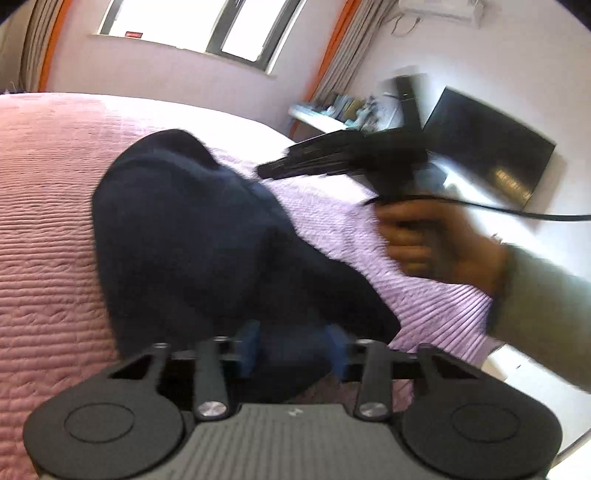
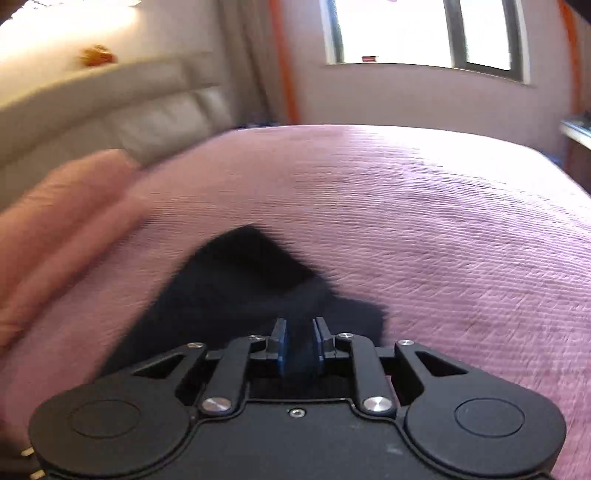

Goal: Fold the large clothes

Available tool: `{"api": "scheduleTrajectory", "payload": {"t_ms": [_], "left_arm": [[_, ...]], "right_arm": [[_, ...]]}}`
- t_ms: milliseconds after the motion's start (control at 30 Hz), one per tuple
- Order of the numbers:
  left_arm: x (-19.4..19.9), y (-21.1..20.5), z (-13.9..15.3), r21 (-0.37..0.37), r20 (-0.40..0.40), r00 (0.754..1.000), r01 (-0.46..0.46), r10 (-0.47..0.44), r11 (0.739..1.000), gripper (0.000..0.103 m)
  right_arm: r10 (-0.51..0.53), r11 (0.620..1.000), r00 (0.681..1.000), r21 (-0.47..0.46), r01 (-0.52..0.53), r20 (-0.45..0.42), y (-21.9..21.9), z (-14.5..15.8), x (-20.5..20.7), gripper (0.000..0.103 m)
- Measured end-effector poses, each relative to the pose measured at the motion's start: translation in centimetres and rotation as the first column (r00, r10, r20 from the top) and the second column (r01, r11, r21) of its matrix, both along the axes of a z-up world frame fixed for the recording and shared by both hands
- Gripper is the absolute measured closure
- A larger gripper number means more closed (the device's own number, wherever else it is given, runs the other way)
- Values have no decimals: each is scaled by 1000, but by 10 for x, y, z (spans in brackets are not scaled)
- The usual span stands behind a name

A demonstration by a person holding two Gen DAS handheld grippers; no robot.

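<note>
A dark navy garment [image 1: 192,236] lies bunched on the pink quilted bed [image 1: 48,229]. My left gripper [image 1: 295,347] has its blue pads apart with a thick fold of the garment between them; I cannot tell how firmly it grips. In the right wrist view the garment [image 2: 236,284] spreads ahead on the bed [image 2: 443,236], and my right gripper [image 2: 300,343] is shut on a narrow fold of it. The right gripper also shows in the left wrist view [image 1: 332,158], blurred, held by a hand [image 1: 436,243] above the bed's right side.
A pink pillow [image 2: 55,221] and a cream padded headboard [image 2: 110,110] lie at the left. A window [image 2: 424,33] is on the far wall. A dark monitor [image 1: 491,147] and a cluttered shelf [image 1: 332,107] stand beyond the bed's right edge.
</note>
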State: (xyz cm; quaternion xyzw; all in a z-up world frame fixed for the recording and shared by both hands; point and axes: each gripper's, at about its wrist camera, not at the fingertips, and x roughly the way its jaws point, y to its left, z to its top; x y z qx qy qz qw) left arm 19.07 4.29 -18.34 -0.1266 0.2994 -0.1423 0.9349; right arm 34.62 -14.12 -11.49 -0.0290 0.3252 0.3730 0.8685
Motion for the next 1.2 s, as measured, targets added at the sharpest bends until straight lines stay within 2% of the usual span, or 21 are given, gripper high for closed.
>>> {"api": "scheduleTrajectory", "payload": {"t_ms": [67,133,167,233,300,400,500,533,567,600,633,667,700,767,833,867,967,1067,1133,1200], "left_arm": [[-1,-1,1,-15,-19,1000,-21,21,1000,72],[-5,4,6,-60,-47,998,-55,52,997,72],[-10,6,11,-76,-58,996,-78,73,994,72],[-21,6,27,-84,-48,994,-101,97,991,71],[-39,2,45,-46,-16,993,-116,115,992,70],[-59,-7,64,4,-5,989,-148,148,989,70],[-77,-19,88,48,16,987,-162,162,986,68],[-82,-24,99,77,33,984,-175,173,982,68],[-87,-30,109,104,51,982,-187,183,977,65],[-91,-35,122,136,77,977,-209,200,968,57],[-96,-39,135,161,102,969,-240,226,957,50],[-101,-43,148,180,128,959,-275,255,945,33],[-108,-47,160,187,155,948,-303,277,934,22],[-124,-54,187,171,218,925,-350,311,921,18],[-139,-60,210,148,255,905,-385,341,911,9],[-145,-64,218,143,268,895,-404,358,903,0],[-165,-84,239,189,334,852,-481,404,856,0],[-172,-101,251,264,333,843,-514,423,816,0],[-173,-103,252,263,304,843,-522,444,812,0],[-175,-98,248,233,260,854,-509,451,829,0]], "right_arm": [[28,998,996,-57,-33,-84,-1,-10,-26,86],[-32,980,993,-201,9,-111,-1,-31,-47,86],[-69,970,990,-242,37,-125,-5,-39,-55,86],[-116,973,981,-215,80,-159,-27,-35,-78,86],[-165,968,971,-218,127,-170,-43,-25,-100,86],[-217,947,963,-273,168,-158,-59,-13,-127,86],[-247,944,961,-254,210,-127,-69,16,-151,85],[-259,945,960,-235,229,-105,-71,23,-155,81],[-272,944,959,-214,250,-78,-73,33,-160,69],[-287,945,957,-178,275,-47,-76,51,-170,60],[-299,946,954,-141,293,-22,-77,66,-180,36],[-307,946,952,-109,305,-3,-80,77,-189,19],[-308,948,951,-71,309,20,-79,91,-200,21],[-297,954,953,-25,299,62,-79,115,-220,18],[-320,946,942,-28,324,100,-77,133,-236,8],[-333,941,937,-30,338,110,-77,140,-241,5],[-365,928,927,-42,369,88,-76,152,-253,3],[-396,915,915,-49,400,78,-75,159,-259,2],[-411,905,907,-81,418,96,-69,157,-260,2],[-417,897,903,-116,427,100,-65,152,-261,2]]}}
